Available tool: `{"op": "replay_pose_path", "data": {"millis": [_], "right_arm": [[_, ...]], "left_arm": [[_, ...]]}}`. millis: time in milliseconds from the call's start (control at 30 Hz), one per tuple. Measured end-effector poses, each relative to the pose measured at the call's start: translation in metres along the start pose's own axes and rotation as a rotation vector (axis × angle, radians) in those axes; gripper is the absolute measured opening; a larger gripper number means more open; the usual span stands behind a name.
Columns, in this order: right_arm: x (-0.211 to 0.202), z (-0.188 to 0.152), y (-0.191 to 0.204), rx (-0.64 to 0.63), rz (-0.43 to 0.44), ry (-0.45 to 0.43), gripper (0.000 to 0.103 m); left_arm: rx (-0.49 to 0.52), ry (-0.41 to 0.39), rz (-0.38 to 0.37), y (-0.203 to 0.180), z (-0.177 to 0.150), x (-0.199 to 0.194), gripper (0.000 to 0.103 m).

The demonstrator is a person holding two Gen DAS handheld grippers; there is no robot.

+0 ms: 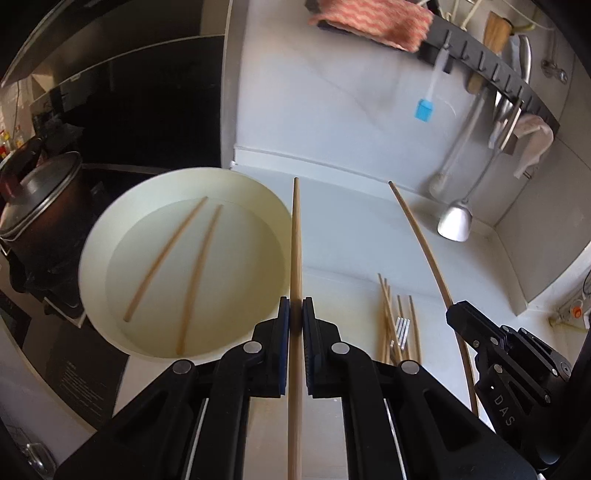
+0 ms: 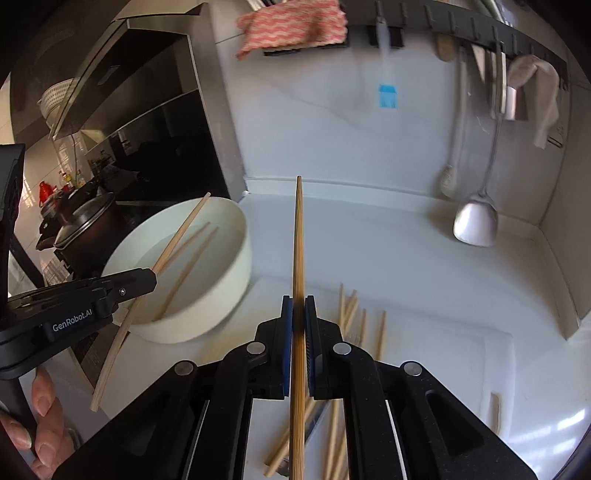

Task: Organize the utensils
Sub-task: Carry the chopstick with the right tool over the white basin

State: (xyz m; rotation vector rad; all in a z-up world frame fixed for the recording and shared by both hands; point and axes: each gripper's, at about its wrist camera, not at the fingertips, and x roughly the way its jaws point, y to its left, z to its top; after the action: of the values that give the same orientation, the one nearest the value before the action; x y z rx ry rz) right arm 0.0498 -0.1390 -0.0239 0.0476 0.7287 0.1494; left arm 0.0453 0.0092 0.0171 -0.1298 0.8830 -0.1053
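My left gripper (image 1: 296, 306) is shut on a wooden chopstick (image 1: 296, 240) that points forward, just right of a round white basin (image 1: 92, 258) holding two chopsticks (image 1: 199, 266) in water. My right gripper (image 2: 298, 304) is shut on another chopstick (image 2: 298, 240), above the white counter. Several loose chopsticks (image 1: 399, 325) lie on the counter between the grippers, also in the right wrist view (image 2: 354, 317). The right gripper (image 1: 452, 314) and its chopstick (image 1: 421, 236) show in the left wrist view; the left gripper (image 2: 151, 278) shows over the basin (image 2: 229, 295) in the right wrist view.
A dark pot with a lid (image 1: 40, 199) stands on the stove at left. A wall rail (image 1: 491, 70) holds a red cloth (image 1: 373, 22), a blue brush (image 1: 424, 109), a ladle (image 1: 456, 221) and other utensils. A white board (image 2: 461, 369) lies on the counter.
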Motion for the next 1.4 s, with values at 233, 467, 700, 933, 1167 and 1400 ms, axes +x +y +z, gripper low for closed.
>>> {"op": "replay_pose_path", "data": {"millis": [233, 467, 700, 933, 1167, 1400], "right_arm": [[0.049, 0.036, 0.062, 0.016, 0.056, 0.01, 0.006], [0.111, 0.055, 0.114, 0.056, 0.067, 0.071, 0.006], [0.158, 0.055, 0.138, 0.107, 0.05, 0.146, 0.006], [0.182, 0.051, 0.14, 0.145, 0.018, 0.212, 0.006], [0.199, 0.046, 0.144, 0.143, -0.001, 0.279, 0.006], [0.208, 0.041, 0.145, 0.149, -0.013, 0.335, 0.006]], "left_arm": [[-0.007, 0.004, 0.052, 0.082, 0.039, 0.019, 0.008], [0.035, 0.054, 0.04, 0.144, 0.067, 0.063, 0.008], [0.063, 0.123, -0.01, 0.163, 0.076, 0.102, 0.008], [0.084, 0.172, -0.042, 0.17, 0.076, 0.127, 0.008], [0.091, 0.216, -0.05, 0.171, 0.072, 0.145, 0.008], [0.1, 0.262, -0.037, 0.176, 0.069, 0.157, 0.008]]}}
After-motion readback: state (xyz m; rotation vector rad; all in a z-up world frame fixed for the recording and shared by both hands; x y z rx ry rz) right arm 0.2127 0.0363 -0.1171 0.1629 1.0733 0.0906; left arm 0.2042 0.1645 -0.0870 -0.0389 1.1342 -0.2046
